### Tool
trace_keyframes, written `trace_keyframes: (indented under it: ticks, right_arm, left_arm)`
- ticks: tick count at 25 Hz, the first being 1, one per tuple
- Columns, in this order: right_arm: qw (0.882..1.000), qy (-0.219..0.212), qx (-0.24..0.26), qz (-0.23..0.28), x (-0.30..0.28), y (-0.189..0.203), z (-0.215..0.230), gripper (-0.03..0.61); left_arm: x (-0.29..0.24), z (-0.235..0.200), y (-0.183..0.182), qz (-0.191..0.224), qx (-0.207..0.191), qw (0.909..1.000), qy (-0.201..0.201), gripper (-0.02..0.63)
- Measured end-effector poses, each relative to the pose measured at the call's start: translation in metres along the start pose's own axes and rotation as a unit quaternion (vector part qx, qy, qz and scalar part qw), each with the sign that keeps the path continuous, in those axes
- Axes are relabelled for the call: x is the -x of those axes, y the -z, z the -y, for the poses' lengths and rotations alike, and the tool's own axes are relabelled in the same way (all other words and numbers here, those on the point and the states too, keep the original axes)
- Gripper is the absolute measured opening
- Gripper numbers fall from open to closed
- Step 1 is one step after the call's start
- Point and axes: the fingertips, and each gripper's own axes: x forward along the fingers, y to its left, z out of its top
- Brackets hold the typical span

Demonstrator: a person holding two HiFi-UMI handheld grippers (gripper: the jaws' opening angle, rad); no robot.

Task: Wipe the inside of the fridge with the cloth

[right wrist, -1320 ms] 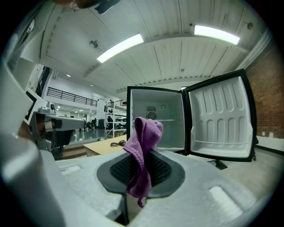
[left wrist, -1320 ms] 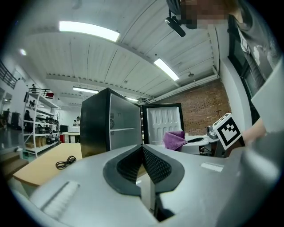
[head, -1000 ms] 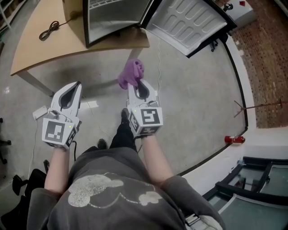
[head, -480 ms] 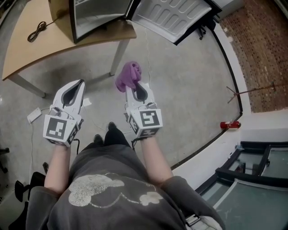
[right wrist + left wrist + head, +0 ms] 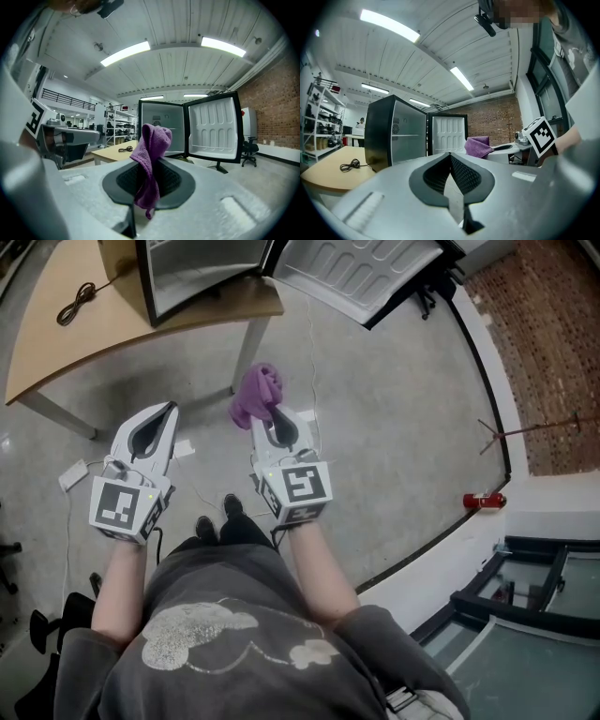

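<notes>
Now right gripper pinches purple cloth; left gripper closed, empty.

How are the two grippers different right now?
The left gripper is shut on nothing, while the right gripper is shut on the purple cloth. In the head view the left gripper leans to the right and the right gripper leans to the left, so their tips point toward each other. Both are light grey, both carry a marker cube, and both face the open fridge.
</notes>
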Motion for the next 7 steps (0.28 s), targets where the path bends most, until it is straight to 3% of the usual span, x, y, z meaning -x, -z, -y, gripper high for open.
trace_keyframes:
  ticks: [7]
  right_arm:
    - [1.000,-0.002,-0.005,0.001,-0.0001,0.0040,0.0062,0.038]
  left_arm:
    - [-0.0020,0.0046,0.0052,-0.005,0.001,1.0000,-0.005,0.018]
